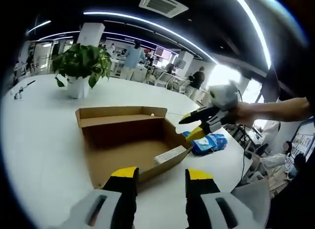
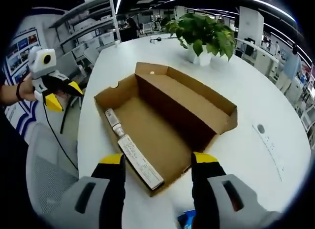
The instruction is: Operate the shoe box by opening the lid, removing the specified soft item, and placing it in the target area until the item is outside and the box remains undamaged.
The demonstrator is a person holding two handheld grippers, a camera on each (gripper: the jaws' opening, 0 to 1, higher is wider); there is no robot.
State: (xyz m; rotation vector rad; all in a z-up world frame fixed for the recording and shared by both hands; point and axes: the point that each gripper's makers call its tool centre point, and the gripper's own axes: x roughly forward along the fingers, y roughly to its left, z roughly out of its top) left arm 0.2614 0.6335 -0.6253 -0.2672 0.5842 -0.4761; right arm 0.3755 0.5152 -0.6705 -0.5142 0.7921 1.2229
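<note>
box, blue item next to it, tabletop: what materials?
Shoe box: looks like plain brown cardboard, matte, with folded flaps and raw edges; it lies open and looks empty inside. Blue item: seems a soft crinkly plastic or fabric pack, judging by wrinkles and slight sheen; hard to say which. Table: smooth white top, faintly glossy, probably laminate.

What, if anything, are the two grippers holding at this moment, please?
Nothing. The left gripper and right gripper are both open and empty above the open box; the blue item lies on the table.

Open shoe box on white table; blue, probably soft item beside it
</note>
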